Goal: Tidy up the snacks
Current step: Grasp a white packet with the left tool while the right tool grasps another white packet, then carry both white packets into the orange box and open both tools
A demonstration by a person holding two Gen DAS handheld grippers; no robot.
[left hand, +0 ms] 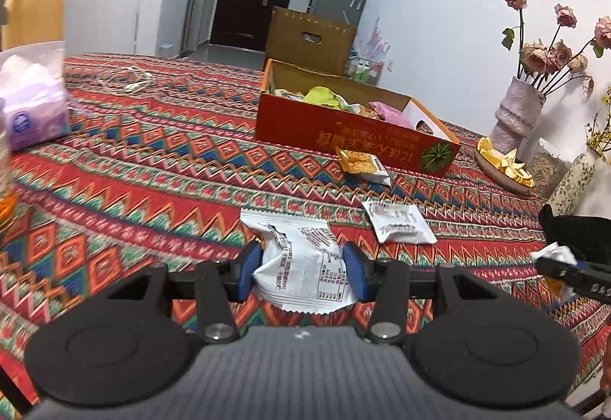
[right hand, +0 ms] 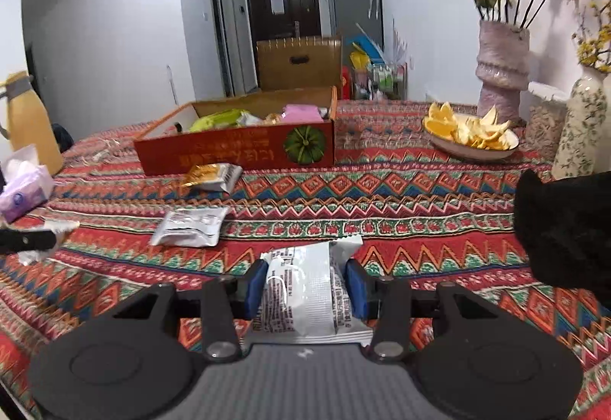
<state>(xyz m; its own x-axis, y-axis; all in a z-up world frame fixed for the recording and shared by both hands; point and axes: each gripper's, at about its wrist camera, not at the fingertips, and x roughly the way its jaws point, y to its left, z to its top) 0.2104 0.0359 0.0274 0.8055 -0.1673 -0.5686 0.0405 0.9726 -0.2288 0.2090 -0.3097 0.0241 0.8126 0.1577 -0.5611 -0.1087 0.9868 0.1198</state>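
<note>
My left gripper (left hand: pixel 301 263) is shut on a white snack packet (left hand: pixel 301 267) with printed text, held above the patterned tablecloth. My right gripper (right hand: pixel 303 288) is shut on another white snack packet (right hand: pixel 305 294). An open red cardboard box (left hand: pixel 355 137) with several snacks inside sits ahead on the table; it also shows in the right wrist view (right hand: pixel 236 148). A gold and white packet (left hand: pixel 361 164) lies just in front of the box, also in the right wrist view (right hand: pixel 212 175). A white packet (left hand: pixel 399 223) lies flat on the cloth, also in the right wrist view (right hand: pixel 191 225).
A plate of orange peel (right hand: pixel 471 137) and flower vases (right hand: pixel 502 68) stand at the right by the wall. A tissue pack (left hand: pixel 30 102) and a yellow jug (right hand: pixel 30 122) are at the left. A white cable (left hand: pixel 126 81) lies far left. A brown box (left hand: pixel 309 38) stands behind.
</note>
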